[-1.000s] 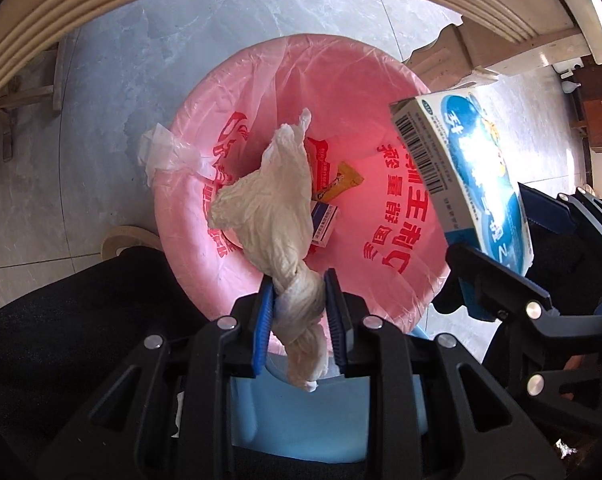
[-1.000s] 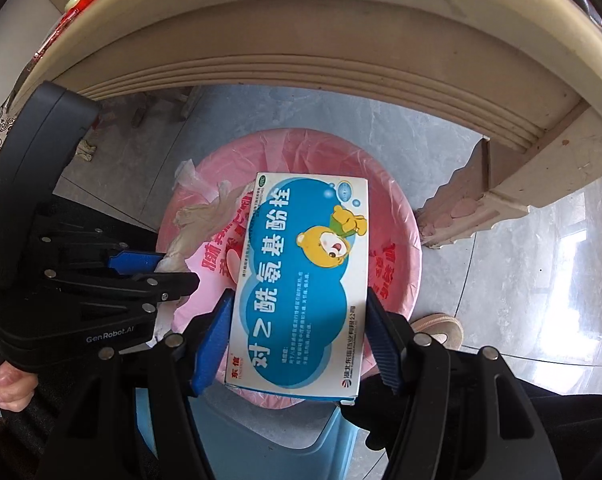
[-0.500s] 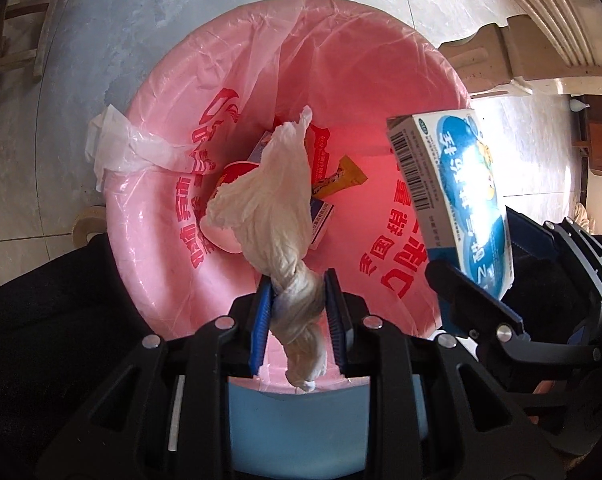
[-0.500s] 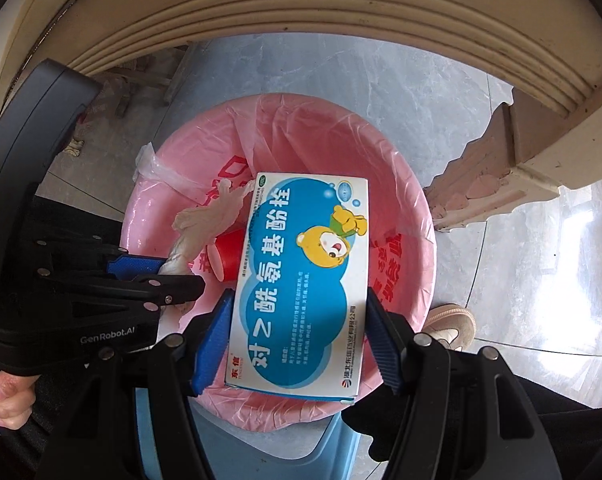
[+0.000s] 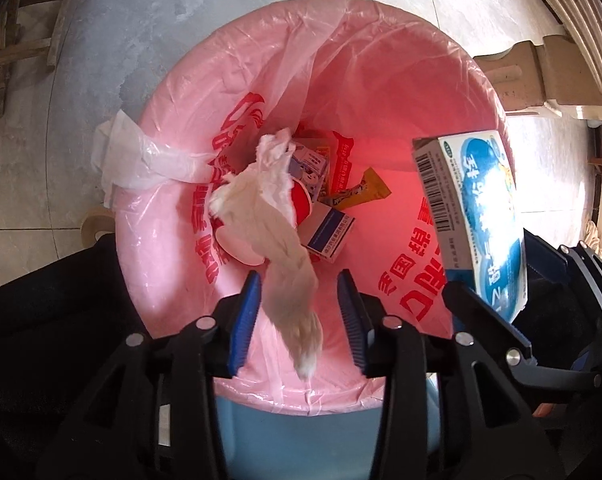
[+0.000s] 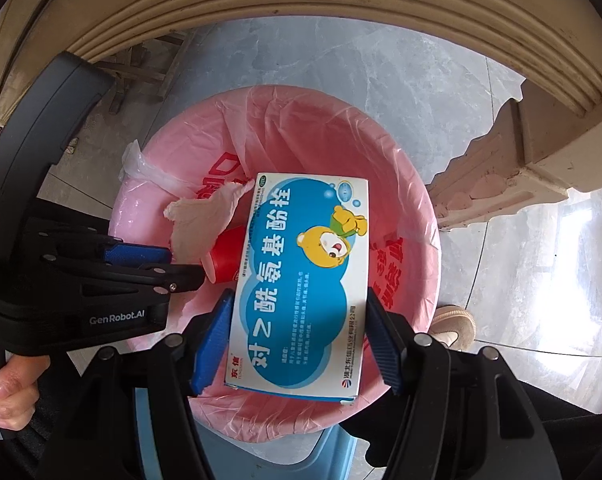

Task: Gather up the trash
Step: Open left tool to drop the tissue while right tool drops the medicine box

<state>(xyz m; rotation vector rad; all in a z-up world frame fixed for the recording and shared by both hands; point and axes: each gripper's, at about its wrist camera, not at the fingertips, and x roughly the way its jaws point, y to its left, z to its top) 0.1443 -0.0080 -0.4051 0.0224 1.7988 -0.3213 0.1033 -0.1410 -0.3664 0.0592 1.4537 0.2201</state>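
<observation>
Your left gripper (image 5: 301, 318) hangs over the pink-lined bin (image 5: 381, 64) with its blue pads (image 5: 245, 316) spread apart; the crumpled white tissue (image 5: 277, 232) lies between them without touching either pad, its far end spread over the rubbish in the bin. Down there sit a red cup (image 5: 303, 204), a small white-and-blue carton (image 5: 329, 232), a yellow wrapper (image 5: 365, 192) and another printed box (image 5: 309, 164). Your right gripper (image 6: 299, 338) is clamped on the blue-and-white medicine box (image 6: 301, 280), one pad on each long side, holding it flat above the bin's right half. A carved tabletop edge (image 6: 301, 12) arches across the far side, above the grey tiled floor (image 6: 413, 80).
</observation>
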